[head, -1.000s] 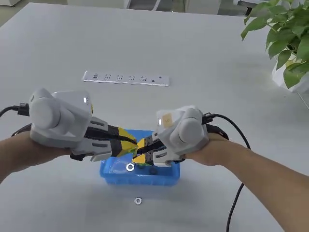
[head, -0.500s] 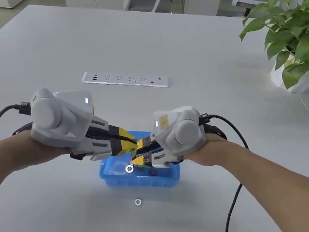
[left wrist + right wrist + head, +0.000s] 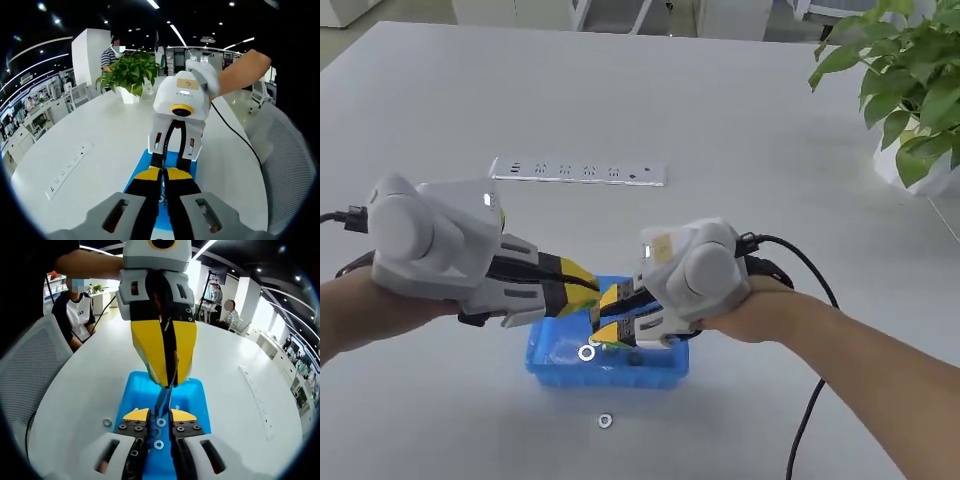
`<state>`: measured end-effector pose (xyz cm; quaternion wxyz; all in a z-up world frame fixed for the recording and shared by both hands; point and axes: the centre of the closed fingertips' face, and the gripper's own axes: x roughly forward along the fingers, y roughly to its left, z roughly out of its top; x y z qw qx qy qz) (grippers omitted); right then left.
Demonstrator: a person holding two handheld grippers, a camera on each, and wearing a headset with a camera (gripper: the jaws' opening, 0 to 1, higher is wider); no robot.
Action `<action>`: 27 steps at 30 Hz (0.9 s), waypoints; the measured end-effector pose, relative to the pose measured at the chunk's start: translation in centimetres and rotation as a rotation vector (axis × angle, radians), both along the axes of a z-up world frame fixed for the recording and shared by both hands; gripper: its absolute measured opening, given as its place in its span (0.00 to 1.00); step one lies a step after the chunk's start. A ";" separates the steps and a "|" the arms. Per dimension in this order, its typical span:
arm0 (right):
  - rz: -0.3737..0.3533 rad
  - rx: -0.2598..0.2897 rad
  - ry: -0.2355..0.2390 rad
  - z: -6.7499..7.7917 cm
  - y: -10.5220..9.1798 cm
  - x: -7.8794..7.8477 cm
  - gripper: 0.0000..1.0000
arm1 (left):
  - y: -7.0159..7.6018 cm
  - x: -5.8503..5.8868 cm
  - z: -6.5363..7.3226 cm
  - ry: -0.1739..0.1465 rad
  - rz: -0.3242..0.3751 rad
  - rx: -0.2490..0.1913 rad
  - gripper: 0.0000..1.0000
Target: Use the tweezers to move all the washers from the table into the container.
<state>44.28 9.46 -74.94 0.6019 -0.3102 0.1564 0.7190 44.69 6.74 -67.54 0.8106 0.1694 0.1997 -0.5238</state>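
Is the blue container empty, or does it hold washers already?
Not empty: the right gripper view shows two washers lying inside the blue container.

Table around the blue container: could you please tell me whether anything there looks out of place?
One washer lies on the bare table just outside the blue container, by its near wall and apart from it, while other washers sit inside. It is merely not yet collected; nothing looks spilled or damaged.
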 end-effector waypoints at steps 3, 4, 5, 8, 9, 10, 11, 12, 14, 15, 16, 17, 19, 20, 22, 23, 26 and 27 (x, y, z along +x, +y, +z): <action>-0.018 0.005 0.004 0.4 -0.3 0.0 0.17 | -0.2 -0.2 0.5 -0.005 -0.005 -0.008 0.06; -0.022 0.007 0.004 0.5 -0.4 0.0 0.17 | -0.2 -0.3 0.6 -0.006 -0.004 -0.008 0.06; -0.028 0.009 0.009 0.7 -0.5 0.0 0.18 | -0.3 -0.4 0.8 -0.006 -0.006 -0.011 0.06; -0.045 0.009 0.012 1.0 -1.0 -0.1 0.19 | -0.5 -0.7 1.1 -0.006 -0.011 -0.012 0.06; -0.049 0.009 0.015 1.1 -1.1 -0.1 0.20 | -0.6 -0.8 1.2 -0.006 -0.013 -0.013 0.06; -0.055 0.009 0.018 1.2 -1.3 -0.2 0.20 | -0.6 -0.9 1.3 -0.004 -0.017 -0.013 0.06; -0.060 0.009 0.023 1.3 -1.4 -0.2 0.21 | -0.7 -1.0 1.4 -0.006 -0.018 -0.012 0.06; -0.065 0.011 0.020 1.5 -1.5 -0.3 0.22 | -0.7 -1.1 1.5 -0.008 -0.020 -0.010 0.06; -0.077 0.015 0.021 1.8 -1.8 -0.3 0.22 | -0.8 -1.4 1.8 -0.009 -0.026 -0.011 0.06; -0.085 0.017 0.026 1.9 -1.9 -0.4 0.23 | -0.8 -1.5 1.9 -0.009 -0.028 -0.010 0.06; -0.089 0.018 0.027 2.1 -2.1 -0.5 0.23 | -0.9 -1.6 2.1 -0.014 -0.030 -0.009 0.06; -0.095 0.018 0.026 2.2 -2.2 -0.5 0.24 | -0.9 -1.7 2.2 -0.015 -0.031 -0.009 0.06; -0.104 0.017 0.025 2.3 -2.6 -0.6 0.25 | -1.0 -2.0 2.6 -0.017 -0.037 -0.011 0.06; -0.113 0.018 0.024 2.5 -2.9 -0.7 0.26 | -1.1 -2.2 2.7 -0.019 -0.039 -0.010 0.06; -0.129 0.020 0.027 2.8 -3.2 -0.8 0.27 | -1.1 -2.4 2.9 -0.018 -0.042 -0.011 0.06; -0.136 0.021 0.027 2.9 -3.5 -0.9 0.27 | -1.2 -2.6 3.0 -0.020 -0.045 -0.010 0.06; -0.156 0.022 0.027 3.2 -4.1 -1.1 0.29 | -1.3 -3.1 3.1 -0.020 -0.050 -0.009 0.06; -0.169 0.021 0.033 3.2 -4.4 -1.2 0.30 | -1.4 -3.2 3.1 -0.020 -0.053 -0.008 0.06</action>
